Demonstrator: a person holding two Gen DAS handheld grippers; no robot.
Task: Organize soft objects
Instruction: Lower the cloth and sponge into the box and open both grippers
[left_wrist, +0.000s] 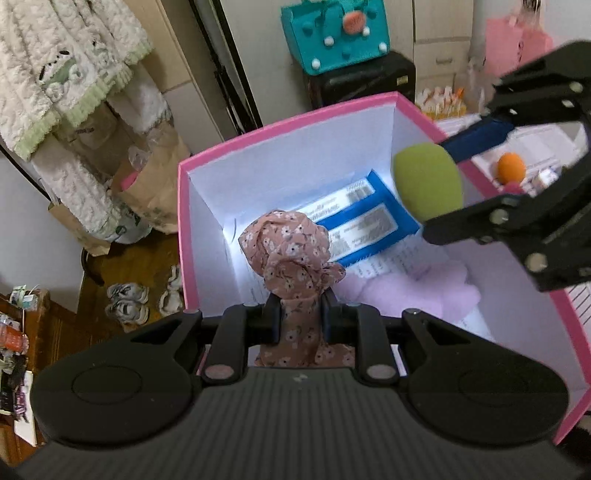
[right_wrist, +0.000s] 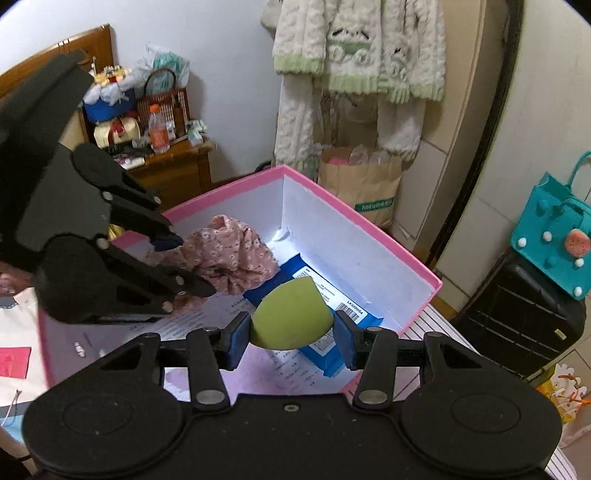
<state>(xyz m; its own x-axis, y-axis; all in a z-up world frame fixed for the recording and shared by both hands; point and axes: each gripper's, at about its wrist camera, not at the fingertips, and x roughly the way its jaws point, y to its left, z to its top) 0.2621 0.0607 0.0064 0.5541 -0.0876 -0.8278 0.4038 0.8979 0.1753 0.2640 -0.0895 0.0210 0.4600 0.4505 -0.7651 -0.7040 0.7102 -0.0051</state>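
A pink box (left_wrist: 280, 120) with white inside walls stands open; it also shows in the right wrist view (right_wrist: 373, 225). My left gripper (left_wrist: 301, 314) is shut on a pink floral cloth (left_wrist: 291, 251) and holds it over the box; the cloth shows in the right wrist view (right_wrist: 225, 254) too, with the left gripper (right_wrist: 184, 266) on it. My right gripper (right_wrist: 291, 334) is shut on a green sponge (right_wrist: 290, 319) above the box. In the left wrist view the sponge (left_wrist: 428, 181) and right gripper (left_wrist: 447, 184) are at the right.
Blue packets (left_wrist: 373, 221) and printed papers (left_wrist: 380, 266) lie in the box, with a lilac soft item (left_wrist: 424, 295). An orange ball (left_wrist: 511, 168) lies beyond the box. A teal bag (right_wrist: 550, 236) sits on a black suitcase (right_wrist: 517, 317). Paper bag (right_wrist: 362, 184) and hanging robes (right_wrist: 354, 55) stand behind.
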